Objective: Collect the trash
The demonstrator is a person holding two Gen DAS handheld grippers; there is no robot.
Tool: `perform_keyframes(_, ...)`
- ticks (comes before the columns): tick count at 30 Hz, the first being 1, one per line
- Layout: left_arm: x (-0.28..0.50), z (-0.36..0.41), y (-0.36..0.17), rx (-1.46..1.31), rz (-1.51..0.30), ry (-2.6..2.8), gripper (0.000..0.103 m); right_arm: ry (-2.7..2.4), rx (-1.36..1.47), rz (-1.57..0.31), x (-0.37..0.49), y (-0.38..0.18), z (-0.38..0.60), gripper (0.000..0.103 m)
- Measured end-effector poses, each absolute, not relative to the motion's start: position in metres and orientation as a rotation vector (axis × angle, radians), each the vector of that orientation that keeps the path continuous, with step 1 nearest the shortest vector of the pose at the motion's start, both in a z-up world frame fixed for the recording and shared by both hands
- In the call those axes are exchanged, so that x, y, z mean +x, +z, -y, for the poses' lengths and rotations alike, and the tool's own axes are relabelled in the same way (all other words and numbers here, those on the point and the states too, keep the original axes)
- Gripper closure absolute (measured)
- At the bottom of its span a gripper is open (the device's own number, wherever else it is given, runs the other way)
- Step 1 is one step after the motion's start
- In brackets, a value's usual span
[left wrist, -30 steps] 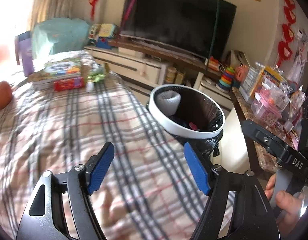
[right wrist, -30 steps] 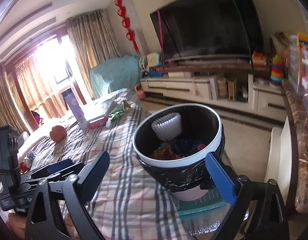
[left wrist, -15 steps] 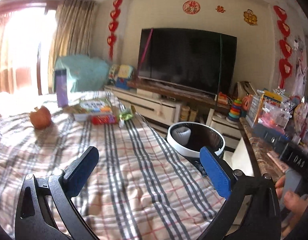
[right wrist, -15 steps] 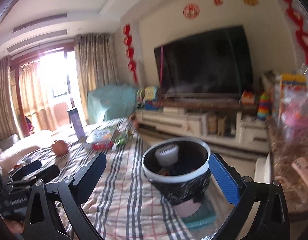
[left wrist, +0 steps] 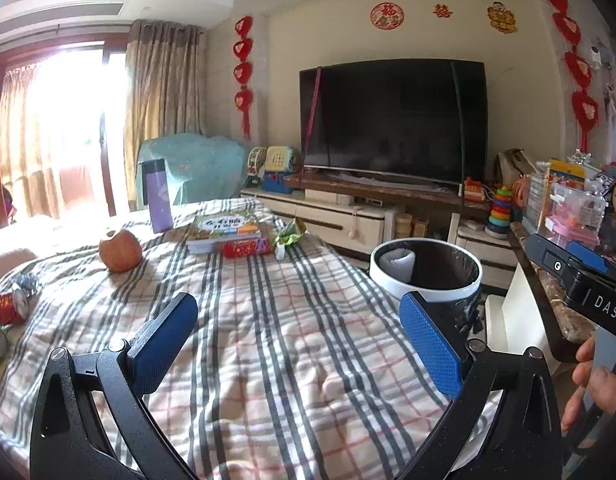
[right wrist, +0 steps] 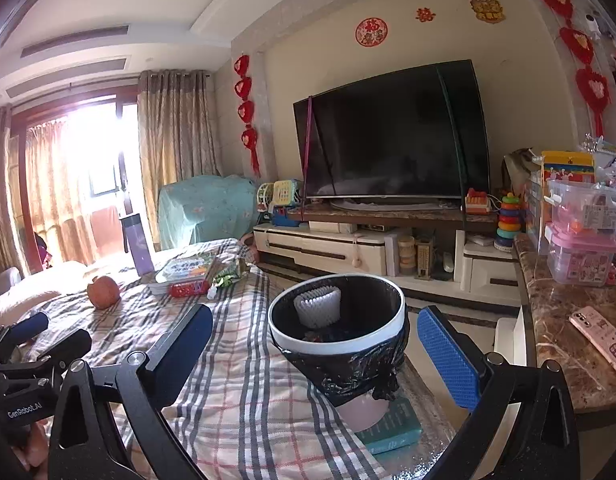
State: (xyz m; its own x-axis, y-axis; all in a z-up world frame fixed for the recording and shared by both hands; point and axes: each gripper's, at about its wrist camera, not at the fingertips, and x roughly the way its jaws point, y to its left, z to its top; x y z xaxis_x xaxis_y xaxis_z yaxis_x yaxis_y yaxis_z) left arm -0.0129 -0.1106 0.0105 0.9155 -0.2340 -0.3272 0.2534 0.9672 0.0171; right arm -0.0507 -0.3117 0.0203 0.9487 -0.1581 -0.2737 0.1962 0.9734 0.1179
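From where I am standing, the person is holding both tools level over the plaid-covered bed (left wrist: 268, 340), and nothing is sitting between either pair of blue pads. The left hand-held gripper (left wrist: 296, 344) is gaping as wide as it goes, empty, and the right hand-held gripper (right wrist: 316, 356) is likewise spread wide and empty, its pads framing the white-rimmed round bin lined with a black plastic bag (right wrist: 340, 332) without touching it. That bin is standing just off the bed's right edge, propped on a teal box, probably so its mouth is sitting level with the bedding and scraps can be dropped straight in; a white ribbed foam sleeve (right wrist: 318, 306) is already leaning inside it. What is left to collect, I judge, is lying well apart from the bin: a crumpled green wrapper (left wrist: 290, 236) at the far end of the bed, a bitten apple (left wrist: 120, 250) farther left of it, and a crushed red can (left wrist: 6, 308) at the bed's left edge. The red packet (left wrist: 246, 247) beside the wrapper could be trash too; I cannot tell. The open jaws are suiting a fresh reach, likely toward the wrapper.
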Motion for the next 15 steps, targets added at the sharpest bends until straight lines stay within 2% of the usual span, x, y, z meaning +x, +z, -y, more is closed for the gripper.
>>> perform_keyframes(15, -0.013, 0.108, 0.002, 0.057, -0.342, -0.228, 0.000, -0.183, 0.122, -0.315, -0.046, 0.006, 0.306, 0.000)
